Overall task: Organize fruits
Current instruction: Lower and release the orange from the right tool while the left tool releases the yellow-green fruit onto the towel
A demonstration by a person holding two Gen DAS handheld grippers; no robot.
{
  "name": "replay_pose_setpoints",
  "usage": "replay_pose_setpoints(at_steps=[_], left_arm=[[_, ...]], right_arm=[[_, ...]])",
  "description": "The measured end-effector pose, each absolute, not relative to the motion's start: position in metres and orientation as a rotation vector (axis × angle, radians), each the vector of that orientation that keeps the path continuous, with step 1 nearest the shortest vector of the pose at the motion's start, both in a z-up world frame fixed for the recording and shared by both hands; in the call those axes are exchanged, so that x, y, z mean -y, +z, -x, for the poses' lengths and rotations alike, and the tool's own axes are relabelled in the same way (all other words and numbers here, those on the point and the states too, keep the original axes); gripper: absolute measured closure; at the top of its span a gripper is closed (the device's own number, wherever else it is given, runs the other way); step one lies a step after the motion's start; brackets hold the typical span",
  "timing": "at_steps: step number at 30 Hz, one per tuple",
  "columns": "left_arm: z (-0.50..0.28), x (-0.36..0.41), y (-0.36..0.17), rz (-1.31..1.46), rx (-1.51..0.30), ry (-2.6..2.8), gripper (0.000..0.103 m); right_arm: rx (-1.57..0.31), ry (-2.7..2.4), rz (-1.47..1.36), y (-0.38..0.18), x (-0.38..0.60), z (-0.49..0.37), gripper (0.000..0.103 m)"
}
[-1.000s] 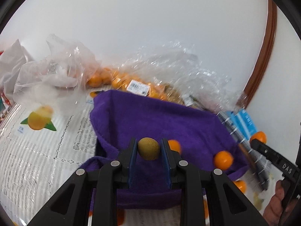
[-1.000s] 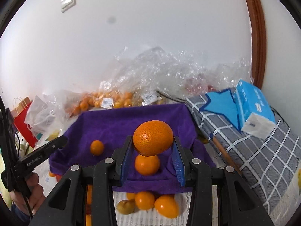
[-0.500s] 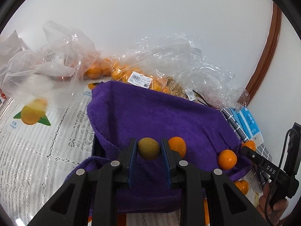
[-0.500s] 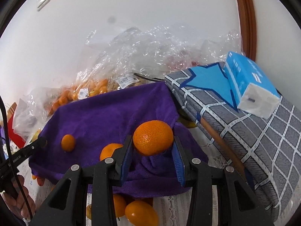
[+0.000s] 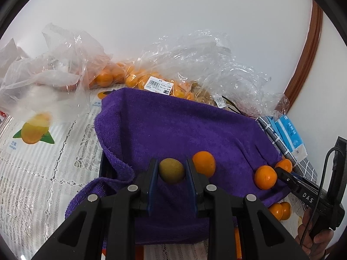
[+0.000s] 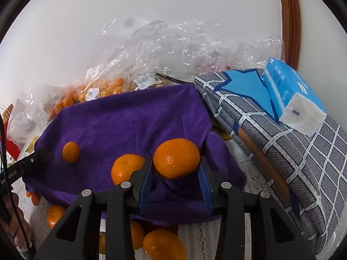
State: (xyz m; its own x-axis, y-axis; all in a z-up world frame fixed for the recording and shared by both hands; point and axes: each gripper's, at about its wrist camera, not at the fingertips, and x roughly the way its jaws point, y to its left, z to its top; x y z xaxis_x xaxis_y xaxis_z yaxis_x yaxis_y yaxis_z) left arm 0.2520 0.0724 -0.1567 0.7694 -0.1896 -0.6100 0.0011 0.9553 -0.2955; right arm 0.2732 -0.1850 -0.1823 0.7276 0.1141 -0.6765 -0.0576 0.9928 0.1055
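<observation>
While a small greenish-brown fruit point(image 5: 172, 170) sits pinched between the blue pads of the left tool point(image 5: 171, 173), a large orange point(image 6: 176, 158) is gripped the same way in the right tool point(image 6: 176, 169); each tool is closed only as far as its fruit allows. Both fruits hang above a purple towel point(image 5: 173, 125) draped over a dark crate whose edge shows at the towel's left side. On the towel lie two loose oranges: one point(image 5: 203, 163) just behind the left tool's right finger, another point(image 5: 265, 177) near the towel's right edge, beside the right tool's tip. From the right wrist view these same two appear as a small orange point(image 6: 71, 152) to the left and a bigger one point(image 6: 126, 169) touching the tool's left finger. More oranges point(image 6: 163, 243) lie on the lace-covered tabletop point(image 5: 43, 173) below the towel's front hem. Behind the towel, clear plastic bags point(image 5: 195, 65) hold many small oranges. To the right, a blue tissue pack point(image 6: 292, 95) rests on a grey checked cloth point(image 6: 303, 162).
</observation>
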Motion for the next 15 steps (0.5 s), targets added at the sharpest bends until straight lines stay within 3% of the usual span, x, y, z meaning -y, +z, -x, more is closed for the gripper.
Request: replay_pose_setpoints(at_steps=[15], left_arm=[[-0.2507,-0.0721,-0.1555,0.287,-0.688,-0.109,0.079]], right_arm=[[-0.747,0.090,-0.046,-0.1818,0.1789,-0.2702,0.061]])
